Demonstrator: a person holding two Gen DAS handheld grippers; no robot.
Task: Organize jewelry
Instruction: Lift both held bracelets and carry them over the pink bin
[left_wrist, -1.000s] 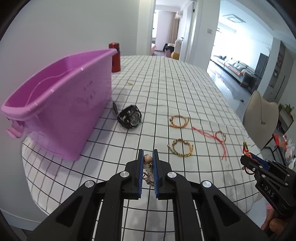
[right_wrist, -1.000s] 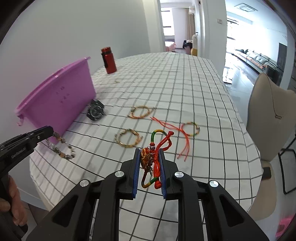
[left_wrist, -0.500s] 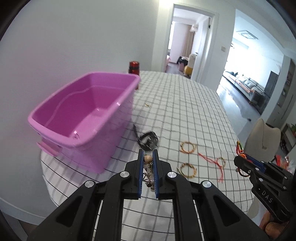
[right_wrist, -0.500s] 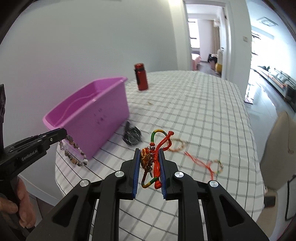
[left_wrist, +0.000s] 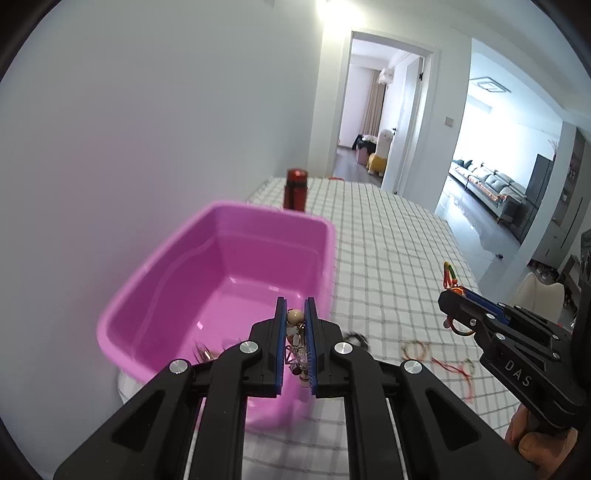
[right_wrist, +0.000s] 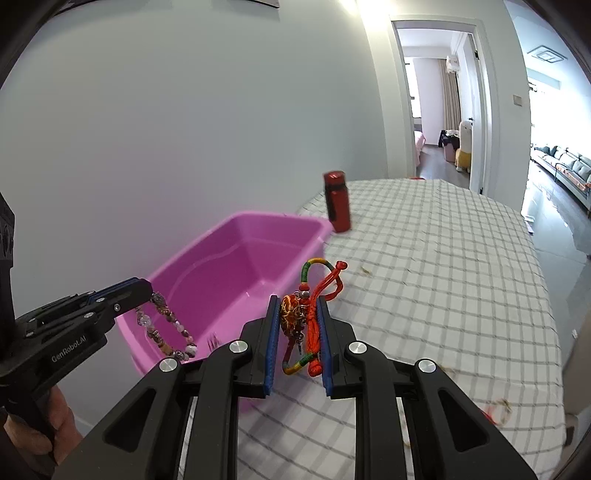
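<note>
Two handheld grippers hover at the pink bin (left_wrist: 221, 280). The left gripper (left_wrist: 295, 343) pinches a beaded bracelet (right_wrist: 166, 328) dangling over it; the right gripper (right_wrist: 297, 332) clamps knotted cord bracelets (right_wrist: 310, 314) just right, likely to drop inside.

1. The bin (left_wrist: 229, 280) is bright pink inside and out.
2. The tablecloth (left_wrist: 388, 251) is white with a dark grid of squares.
3. The bottle (right_wrist: 337, 201) is deep red with a black strip down its side.
4. The left gripper (left_wrist: 295, 345) is black with blue pads and silver screws; the right gripper (right_wrist: 297, 341) is the same.
5. The beaded bracelet (right_wrist: 166, 328) mixes brown, pink and clear beads.
6. The cord bracelet (right_wrist: 314, 310) is red, with green and yellow bands and an orange knot.
</note>
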